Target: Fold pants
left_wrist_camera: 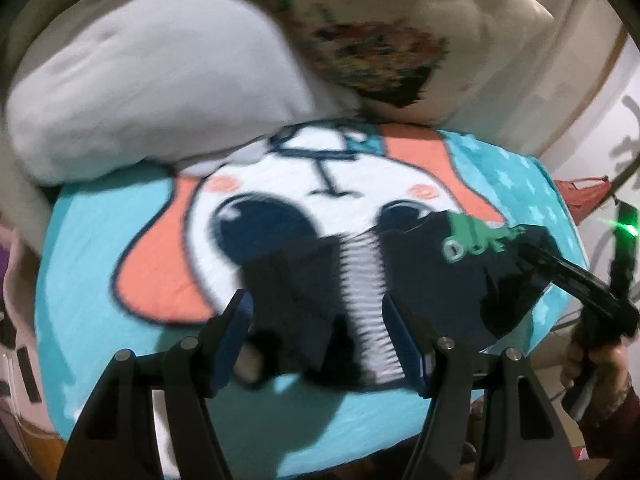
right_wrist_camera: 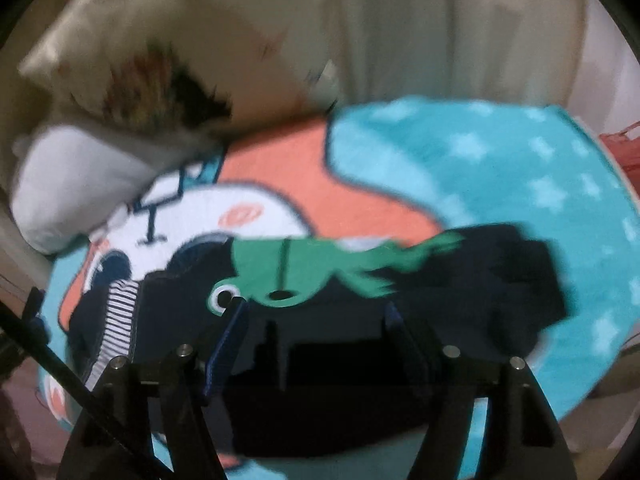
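A bed covered by a turquoise star-patterned blanket (left_wrist_camera: pixel 100 248) printed with a large white-and-orange cartoon dog face fills both views. At its far end lie a plain white pillow (left_wrist_camera: pixel 152 92) and a cream pillow with a dark multicoloured print (left_wrist_camera: pixel 380 52), touching each other and backed by pale curtains.

On the blanket lie small dark navy pants with a green crocodile print and a black-and-white striped waistband (right_wrist_camera: pixel 460 292), spread across the dog's face and onto the starred turquoise area. In the left wrist view the striped band runs between the two fingers of the left hand-held gripper (left_wrist_camera: pixel 318 332), whose blue-padded jaws stand wide apart on either side of the fabric, not closed on it.

In the right wrist view the right hand-held gripper (right_wrist_camera: pixel 316 328) hovers directly over the navy cloth just below the crocodile's eye, its jaws likewise spread wide, gripping nothing visible. Motion blur softens both pictures.
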{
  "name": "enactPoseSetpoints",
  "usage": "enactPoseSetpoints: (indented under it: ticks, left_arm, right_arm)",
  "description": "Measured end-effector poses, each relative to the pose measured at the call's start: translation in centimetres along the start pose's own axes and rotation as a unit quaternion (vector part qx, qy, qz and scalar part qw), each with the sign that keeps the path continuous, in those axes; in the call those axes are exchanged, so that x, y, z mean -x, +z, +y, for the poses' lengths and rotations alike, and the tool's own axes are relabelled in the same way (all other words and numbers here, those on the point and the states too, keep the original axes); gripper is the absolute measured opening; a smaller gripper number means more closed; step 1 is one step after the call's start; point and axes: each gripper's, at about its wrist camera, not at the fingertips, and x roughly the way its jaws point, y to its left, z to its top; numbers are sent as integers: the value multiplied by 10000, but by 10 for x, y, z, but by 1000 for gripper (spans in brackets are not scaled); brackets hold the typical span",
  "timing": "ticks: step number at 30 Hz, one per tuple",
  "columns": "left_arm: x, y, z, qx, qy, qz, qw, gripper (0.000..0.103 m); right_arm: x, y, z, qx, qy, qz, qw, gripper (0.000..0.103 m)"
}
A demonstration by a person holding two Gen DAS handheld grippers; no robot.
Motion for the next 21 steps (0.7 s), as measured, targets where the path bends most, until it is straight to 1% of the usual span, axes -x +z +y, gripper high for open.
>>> enactPoseSetpoints:
  ticks: [2,4,6,8,10,11,13,15,18,19,21]
  left_arm:
    - [-7,14,-23,-121,-224,89,9996,66]
    - [-18,30,-51,-268,-492,212,9982,66]
    - [-33,47,-88,-544,-763,367,9949,66]
    - [-50,63,-129,-880,-1015,468,9898,66]
    - [-68,75,-172,-1219,-1324,612,9818,66]
    - [-83,80,-199,-1392,-1517,741,9758,66]
    - [-103,85,-233,-1604,-1644,924,9689,66]
    - [-126,89,-269,-1844,-1781,1123,9600,66]
    - [-159,91,-306,-1979,-1972,1497,9484,66]
    - [-168,92,-315,-1998,-2011,1611,9454,66]
    - [-184,90,-331,-2091,-2121,1846,9366,66]
  right_arm:
    - [21,-3,-28,-85,-194,-178,9996,76]
    - [31,-9,-59,-284,-316,-177,9989,77]
    - [31,-12,-85,-492,-286,-97,9983,77]
    - [24,-14,-109,-655,-215,10,9976,77]
    - [18,-16,-125,-755,-16,88,9971,77]
    - [15,-17,-129,-751,82,126,9971,78]
    - [6,-19,-134,-720,262,192,9969,80]
    - [-1,-25,-137,-738,378,255,9962,80]
    - [-14,-29,-140,-715,621,332,9950,80]
    - [-20,-30,-140,-694,702,345,9945,80]
    - [-26,-30,-140,-643,808,350,9940,80]
